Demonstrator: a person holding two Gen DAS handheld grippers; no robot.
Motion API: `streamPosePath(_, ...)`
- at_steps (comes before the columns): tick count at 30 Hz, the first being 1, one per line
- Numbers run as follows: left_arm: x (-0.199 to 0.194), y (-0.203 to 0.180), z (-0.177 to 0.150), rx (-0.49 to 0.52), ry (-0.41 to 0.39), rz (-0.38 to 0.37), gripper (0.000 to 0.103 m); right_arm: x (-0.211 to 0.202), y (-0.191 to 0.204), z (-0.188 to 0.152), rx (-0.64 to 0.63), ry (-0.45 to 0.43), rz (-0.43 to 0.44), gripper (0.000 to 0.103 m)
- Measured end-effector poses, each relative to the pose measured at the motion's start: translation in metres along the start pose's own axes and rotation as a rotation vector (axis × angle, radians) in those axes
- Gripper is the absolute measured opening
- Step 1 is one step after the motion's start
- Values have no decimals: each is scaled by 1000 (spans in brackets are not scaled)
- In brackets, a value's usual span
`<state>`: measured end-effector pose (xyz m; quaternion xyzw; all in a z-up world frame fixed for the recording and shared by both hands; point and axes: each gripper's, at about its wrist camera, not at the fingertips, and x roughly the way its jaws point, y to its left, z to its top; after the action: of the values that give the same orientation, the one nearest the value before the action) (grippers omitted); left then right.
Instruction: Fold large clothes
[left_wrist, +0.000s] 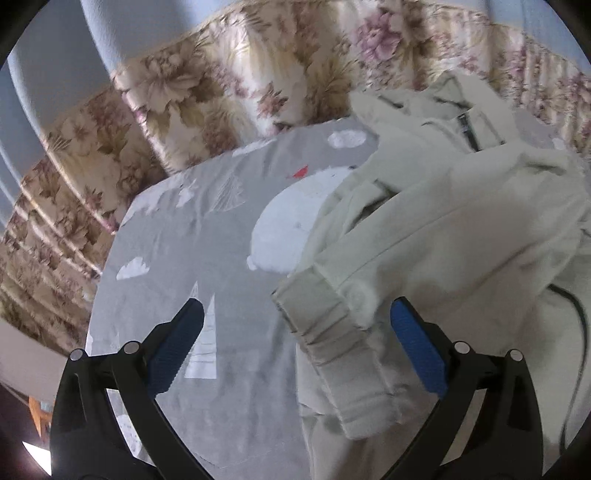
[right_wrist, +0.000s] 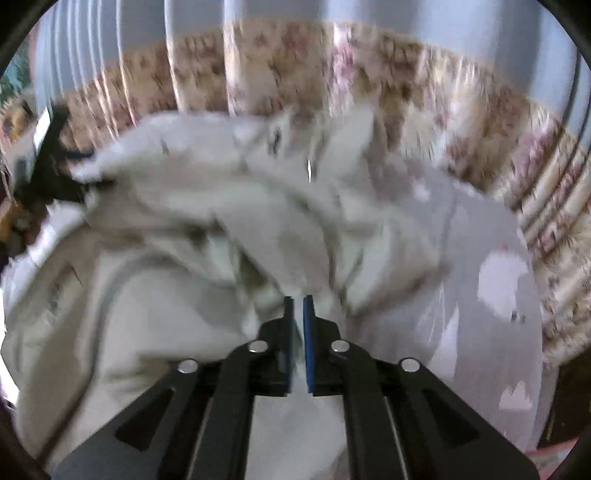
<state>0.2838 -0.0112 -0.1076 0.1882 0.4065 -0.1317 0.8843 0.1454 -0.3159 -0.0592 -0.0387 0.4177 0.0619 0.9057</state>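
Observation:
A cream jacket (left_wrist: 461, 240) with a dark zipper (left_wrist: 467, 131) lies crumpled on a grey bedsheet (left_wrist: 221, 229) printed with white shapes. One sleeve ends in a ribbed cuff (left_wrist: 325, 332). It lies between the wide-apart blue pads of my left gripper (left_wrist: 295, 317), which is open and touches nothing. The right wrist view is blurred. There the jacket (right_wrist: 166, 295) fills the middle, and its folds run up to my right gripper (right_wrist: 298, 304). The pads stand a narrow slit apart and seem to pinch a fold of the cloth.
Floral curtains (left_wrist: 221, 92) hang behind the bed, with a pale blue wall above. A thin black cable (left_wrist: 578, 317) runs along the jacket's right side. Bare sheet (right_wrist: 491, 295) shows right of the jacket. A dark blurred shape (right_wrist: 51, 170) sits at the left edge.

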Motion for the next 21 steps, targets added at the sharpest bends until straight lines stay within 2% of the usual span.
streamPosePath(1, 0, -2, 1, 1, 1, -13, 100, -3, -2, 9, -1, -26, 14, 27)
streamPosePath(2, 2, -5, 3, -2, 6, -20, 100, -4, -4, 21, -5, -59, 10, 43)
streamPosePath(3, 7, -10, 5, 4, 15, -19, 100, 0, -5, 29, -14, -77, -3, 49)
streamPosePath(5, 19, -17, 5, 29, 40, 1, 100, 22, -2, 43, -40, -57, -23, 49)
streamPosePath(7, 39, -20, 1, 56, 72, 66, 100, 58, -8, 45, -59, 18, -60, 49)
streamPosePath(11, 47, -3, -6, 20, 77, -22, 100, 110, -16, 17, -119, 178, -41, 49)
streamPosePath(12, 47, 0, -6, 19, 80, -34, 100, 107, -19, 14, -126, 145, -26, 49)
streamPosePath(14, 45, 3, -3, 37, 84, -44, 100, 101, -28, 17, -104, 178, 2, 49)
streamPosePath(16, 35, 3, 3, 50, 90, -17, 100, 85, -32, 27, -81, 183, 23, 50)
streamPosePath(19, 5, 11, 27, 33, 70, -71, 100, 41, -41, 51, -79, 92, 12, 51)
streamPosePath(21, -9, 22, 58, -5, 83, -96, 100, 12, -59, 81, -22, 33, -28, 51)
